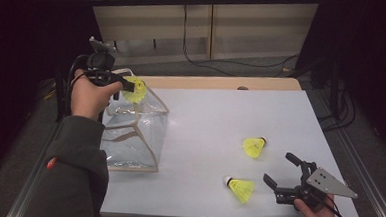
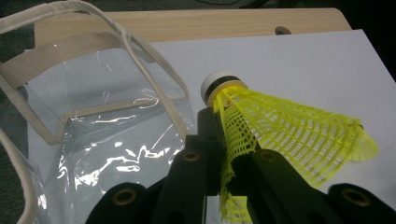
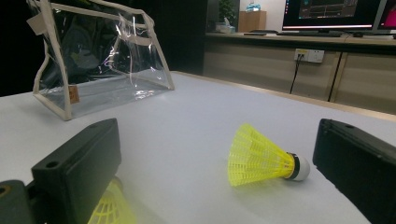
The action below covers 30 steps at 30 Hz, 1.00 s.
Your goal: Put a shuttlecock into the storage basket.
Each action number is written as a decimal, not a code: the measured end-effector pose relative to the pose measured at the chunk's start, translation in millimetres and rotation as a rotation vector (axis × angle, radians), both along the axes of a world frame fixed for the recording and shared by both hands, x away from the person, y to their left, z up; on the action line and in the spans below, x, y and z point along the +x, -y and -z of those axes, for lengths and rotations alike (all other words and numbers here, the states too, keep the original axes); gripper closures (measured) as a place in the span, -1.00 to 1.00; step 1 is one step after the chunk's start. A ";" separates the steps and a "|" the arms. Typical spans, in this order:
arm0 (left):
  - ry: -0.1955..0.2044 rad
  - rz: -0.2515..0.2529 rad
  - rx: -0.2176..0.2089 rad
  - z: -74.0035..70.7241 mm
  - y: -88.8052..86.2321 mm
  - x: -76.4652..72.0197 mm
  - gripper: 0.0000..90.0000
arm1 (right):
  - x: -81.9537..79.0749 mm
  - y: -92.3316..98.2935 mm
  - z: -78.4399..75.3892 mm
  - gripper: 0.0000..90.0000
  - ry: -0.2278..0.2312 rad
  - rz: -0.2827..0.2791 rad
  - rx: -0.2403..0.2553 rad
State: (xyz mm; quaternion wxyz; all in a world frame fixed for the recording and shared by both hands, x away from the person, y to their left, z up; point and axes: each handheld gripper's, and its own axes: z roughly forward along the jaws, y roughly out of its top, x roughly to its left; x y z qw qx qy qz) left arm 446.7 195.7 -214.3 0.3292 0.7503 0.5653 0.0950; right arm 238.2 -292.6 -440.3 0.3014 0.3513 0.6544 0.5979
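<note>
My left gripper point(image 1: 127, 83) hangs over the open top of a clear plastic bag with beige trim point(image 1: 135, 130), shut on the skirt of a yellow shuttlecock point(image 1: 138, 89). In the left gripper view the gripper point(image 2: 223, 140) pinches the shuttlecock's point(image 2: 289, 130) mesh; its white cork points away, and the bag point(image 2: 107, 140) lies below. My right gripper point(image 1: 279, 169) rests open near the table's front right. Two more yellow shuttlecocks lie on the white sheet: one point(image 1: 254, 147) beyond its jaws, the other point(image 1: 241, 188) beside the left jaw. In the right gripper view the gripper point(image 3: 215, 154) stands open with one shuttlecock point(image 3: 261, 158) ahead.
A white sheet point(image 1: 220, 115) covers the table, with a wooden strip point(image 1: 222, 82) along its far edge. The bag point(image 3: 102, 60) stands at the sheet's left. Cables run across the floor behind the table. Its right edge lies close to the right gripper.
</note>
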 end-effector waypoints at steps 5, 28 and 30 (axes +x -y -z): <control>-0.001 -0.004 0.005 -0.4 -2.9 -0.2 0.95 | 0.2 0.1 0.0 -0.98 0.000 -0.001 0.001; 0.001 -0.042 0.002 -2.0 -14.7 2.1 0.94 | -0.1 0.2 -0.2 -0.98 -0.001 -0.001 0.002; 0.002 -0.042 0.007 -2.5 -15.8 2.2 0.94 | 0.0 0.3 -0.2 -0.98 0.000 0.001 0.002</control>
